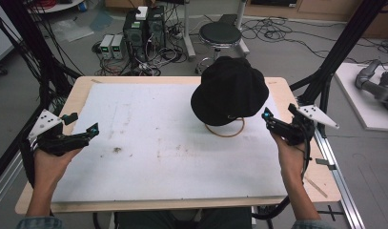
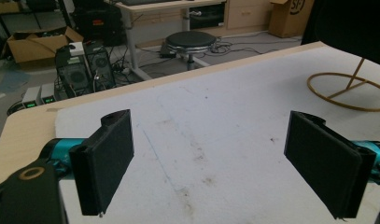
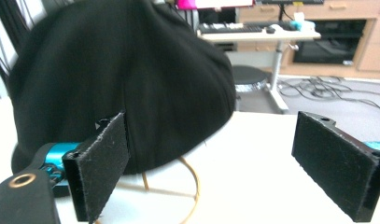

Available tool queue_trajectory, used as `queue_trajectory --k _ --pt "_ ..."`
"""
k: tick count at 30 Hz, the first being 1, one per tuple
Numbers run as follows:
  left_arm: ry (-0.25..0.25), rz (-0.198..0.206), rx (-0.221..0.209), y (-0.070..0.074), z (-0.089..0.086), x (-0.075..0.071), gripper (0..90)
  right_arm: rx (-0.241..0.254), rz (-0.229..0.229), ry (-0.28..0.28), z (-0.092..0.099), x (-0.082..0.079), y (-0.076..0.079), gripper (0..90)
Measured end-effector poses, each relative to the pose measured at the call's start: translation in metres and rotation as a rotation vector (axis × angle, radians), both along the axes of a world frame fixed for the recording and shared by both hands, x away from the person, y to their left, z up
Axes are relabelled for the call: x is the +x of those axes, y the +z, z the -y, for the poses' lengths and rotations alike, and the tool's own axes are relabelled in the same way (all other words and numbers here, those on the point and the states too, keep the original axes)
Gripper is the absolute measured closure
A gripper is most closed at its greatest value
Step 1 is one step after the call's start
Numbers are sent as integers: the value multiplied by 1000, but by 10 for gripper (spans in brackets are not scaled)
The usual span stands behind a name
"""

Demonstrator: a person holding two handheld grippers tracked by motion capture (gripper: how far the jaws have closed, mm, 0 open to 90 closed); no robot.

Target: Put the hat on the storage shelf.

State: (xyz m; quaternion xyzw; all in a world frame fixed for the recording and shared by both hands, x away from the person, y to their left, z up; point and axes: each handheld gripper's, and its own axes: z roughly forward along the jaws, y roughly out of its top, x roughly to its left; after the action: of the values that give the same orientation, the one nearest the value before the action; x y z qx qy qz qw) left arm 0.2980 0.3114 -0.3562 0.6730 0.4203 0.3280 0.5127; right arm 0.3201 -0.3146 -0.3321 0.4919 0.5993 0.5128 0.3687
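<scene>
At the nine o'clock edge of the high view, the left gripper [image 1: 89, 130] is held in the person's left hand [image 1: 51, 160] just above the white mat [image 1: 148, 143] that covers the wooden table [image 1: 82, 88]. Its jaws stand wide apart with nothing between them; in the left gripper view [image 2: 211, 163] only stained mat shows in the gap. The mat carries a few brown smudges [image 1: 117, 150] near its middle.

Toward one o'clock from the table's centre sits a black hat [image 1: 229, 90], perched on a thin golden wire stand [image 1: 226, 131] whose ring base rests on the mat. From the left gripper the hat lies well apart, at about two o'clock; the stand's ring [image 2: 348, 91] shows at the upper right of that gripper's view.

At three o'clock, the right gripper [image 1: 269, 118] is held in the right hand [image 1: 291, 155], just beside the hat's brim, the hat lying at about ten o'clock from its tips. Its jaws are also spread open, gripping nothing; in the right gripper view [image 3: 211, 172] the hat [image 3: 122, 79] looms close behind the left-hand jaw, and whether they touch cannot be told.
</scene>
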Motion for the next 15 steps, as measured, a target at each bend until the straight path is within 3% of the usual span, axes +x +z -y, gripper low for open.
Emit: queue_trajectory --k 3,8,10,15 --pt "4 -1 8 -2 2 0 162 -11 27 3 6 -13 -14 113" --pt "5 -8 10 -6 3 2 161 -18 -20 9 8 -19 -36 114" --pt "5 -9 15 -7 4 3 162 -36 -15 -12 7 -19 -40 114" --pt "20 3 17 -7 4 2 162 -20 -34 -29 11 -20 -48 114"
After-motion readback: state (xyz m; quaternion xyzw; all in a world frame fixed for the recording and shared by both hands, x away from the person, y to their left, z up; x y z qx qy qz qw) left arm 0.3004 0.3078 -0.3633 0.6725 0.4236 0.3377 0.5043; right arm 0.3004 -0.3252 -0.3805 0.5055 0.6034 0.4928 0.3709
